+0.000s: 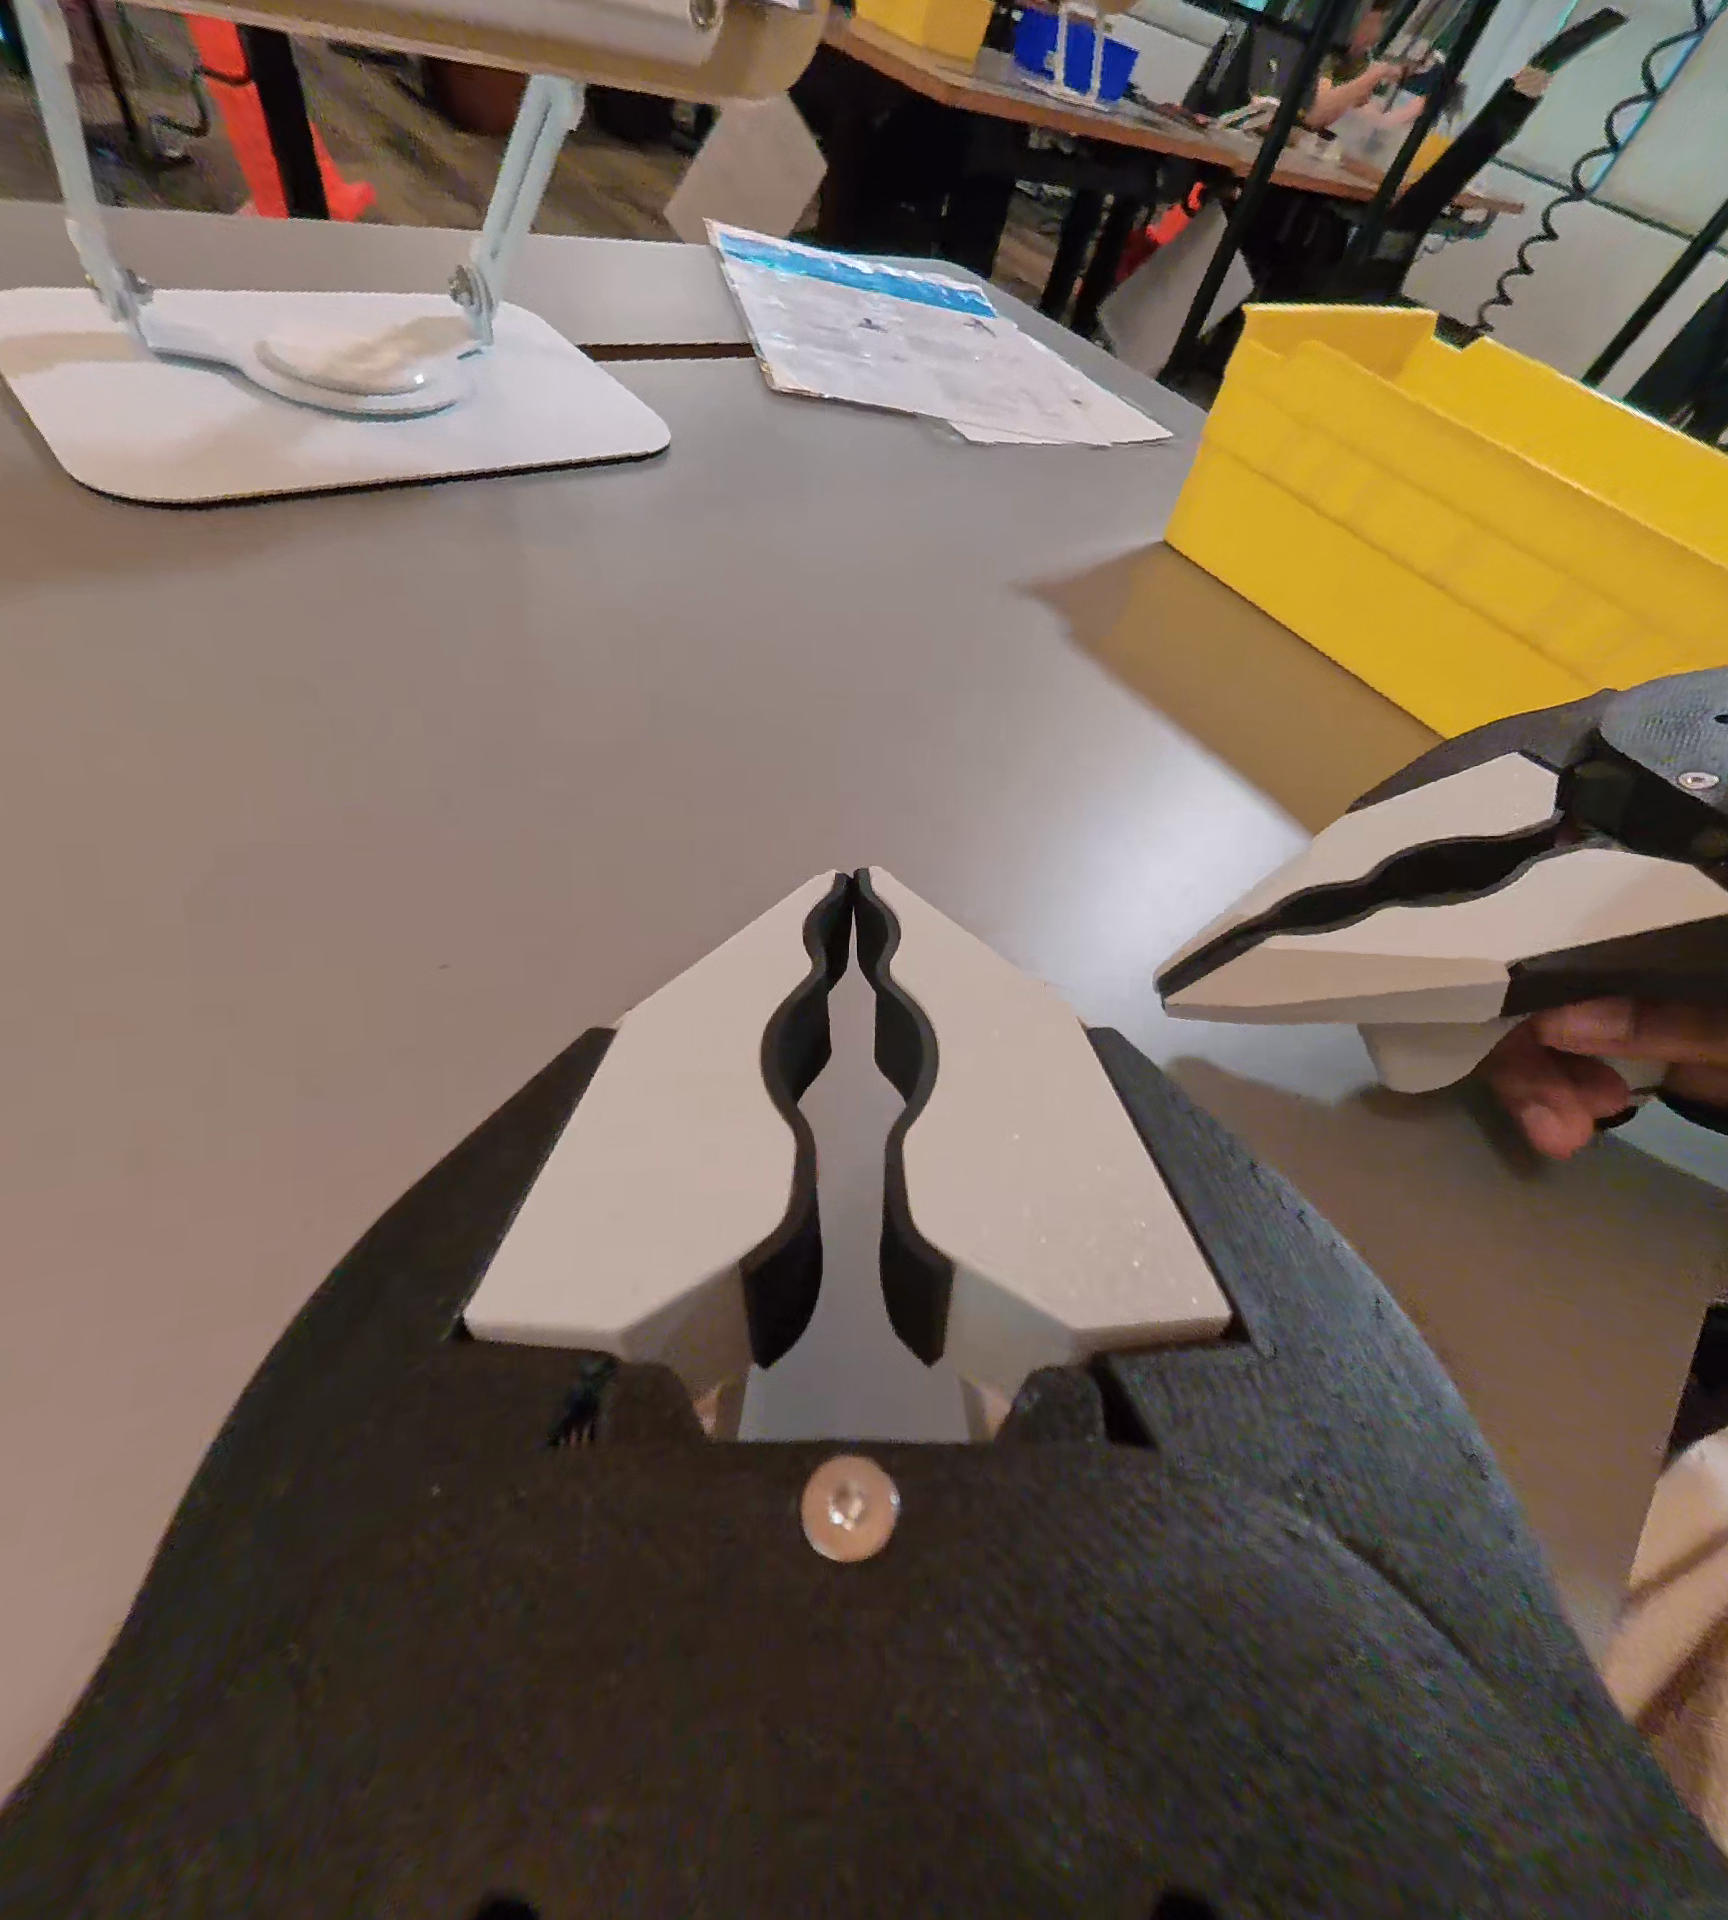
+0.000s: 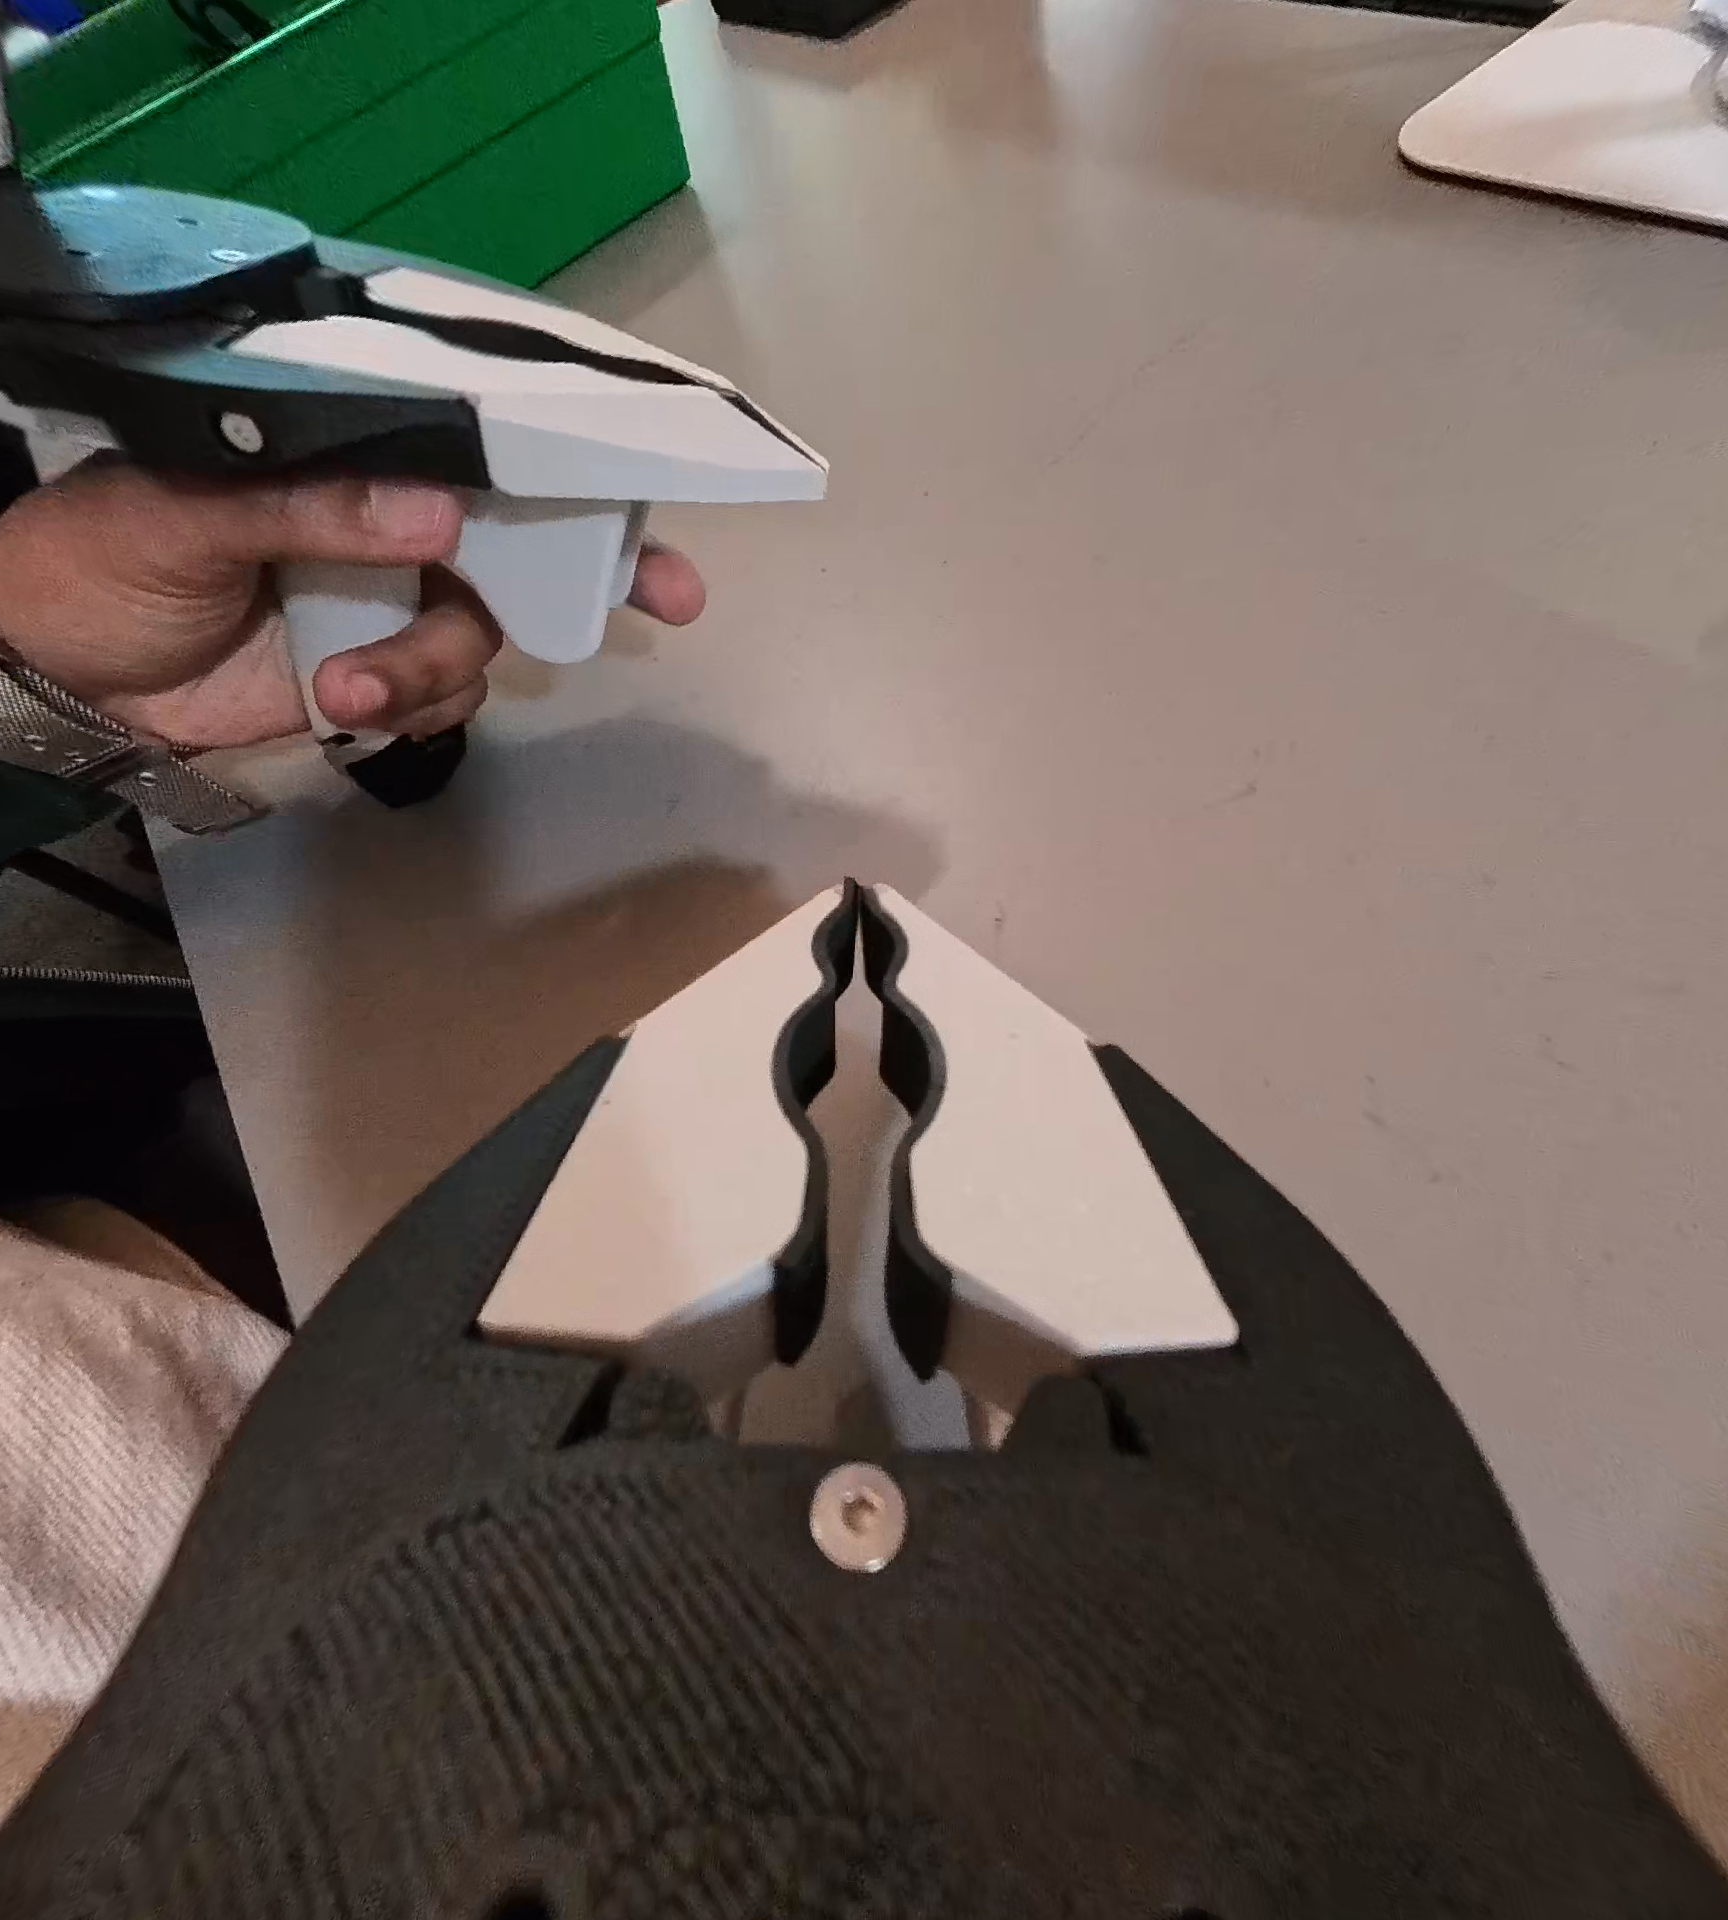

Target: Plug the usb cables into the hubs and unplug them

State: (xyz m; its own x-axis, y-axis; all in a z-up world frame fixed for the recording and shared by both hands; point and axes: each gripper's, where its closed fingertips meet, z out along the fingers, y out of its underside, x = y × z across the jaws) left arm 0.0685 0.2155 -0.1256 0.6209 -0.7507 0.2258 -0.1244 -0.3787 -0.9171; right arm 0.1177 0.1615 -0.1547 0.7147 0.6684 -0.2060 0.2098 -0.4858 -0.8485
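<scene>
No usb cable or hub shows in either view. My left gripper [image 1: 853,881] is shut and empty, held low over the grey table [image 1: 527,727]. It also shows in the right wrist view [image 2: 808,468] at the upper left, held in a hand. My right gripper [image 2: 855,891] is shut and empty above the table near its front edge. It also shows in the left wrist view [image 1: 1166,987] at the right, held in a hand, its tip pointing left.
A white stand on a flat white base [image 1: 320,416] sits at the far left, also in the right wrist view [image 2: 1618,135]. A sheet of paper [image 1: 922,343] lies at the back. A yellow bin [image 1: 1514,520] stands right. A green bin [image 2: 372,114] stands left.
</scene>
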